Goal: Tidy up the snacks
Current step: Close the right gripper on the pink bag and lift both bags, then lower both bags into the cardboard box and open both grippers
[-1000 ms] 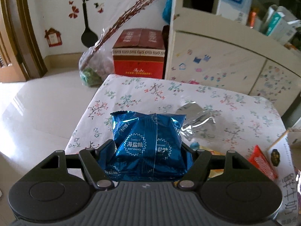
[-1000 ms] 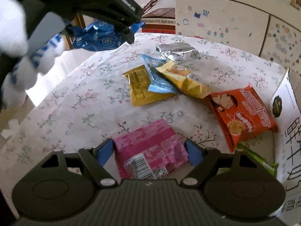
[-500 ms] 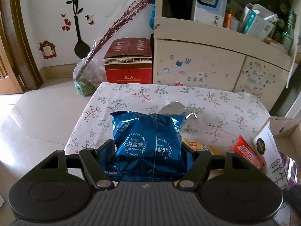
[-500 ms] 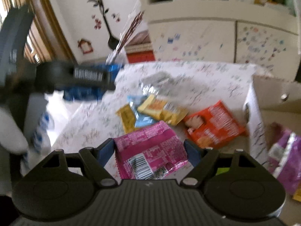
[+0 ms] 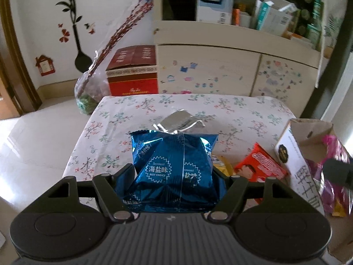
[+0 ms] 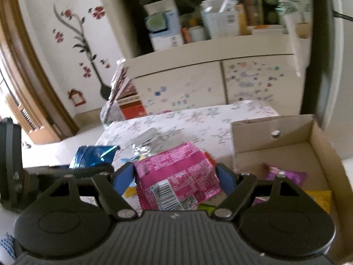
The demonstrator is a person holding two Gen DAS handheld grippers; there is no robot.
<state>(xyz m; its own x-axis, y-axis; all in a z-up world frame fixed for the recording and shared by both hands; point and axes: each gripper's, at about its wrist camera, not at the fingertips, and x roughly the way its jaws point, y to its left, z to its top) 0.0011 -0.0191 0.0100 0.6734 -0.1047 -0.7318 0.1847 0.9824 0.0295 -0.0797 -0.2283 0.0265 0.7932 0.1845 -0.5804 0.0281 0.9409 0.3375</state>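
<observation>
The left gripper (image 5: 174, 176) is clamped on a blue foil snack bag (image 5: 174, 170), its two fingers pressing on the bag's lower sides. The bag stands upright between them, puffed, with a white seal printed "Seaweed" and "Best Choice" on the front. It is lifted above the table (image 5: 123, 119), which is covered with a white cloth with small flowers.

The right gripper (image 6: 175, 176) is closed on a pink snack packet (image 6: 176, 176); the blue pads touch both of its side edges. The barcode of the packet faces up, near the body of the gripper. The packet is in the air, above the table's edge and just beside the left wall of an open cardboard box (image 6: 320, 137). In the right wrist view, the left gripper with its blue bag shows at the left side.

Behind the blue bag lies a crumpled silver foil packet (image 5: 178, 123) on the cloth. To the right of it, an orange-red snack bag (image 5: 260, 165) lies just beside the box, and a bit of a yellow packet (image 5: 222, 165) shows next to the blue bag. Inside the box there are already a purple-pink packet (image 6: 286, 176) and a yellow one (image 6: 322, 198).

Beyond the table stands a cream cabinet (image 5: 220, 75) with stickers on its doors, and a red carton (image 5: 132, 75) on the floor.
</observation>
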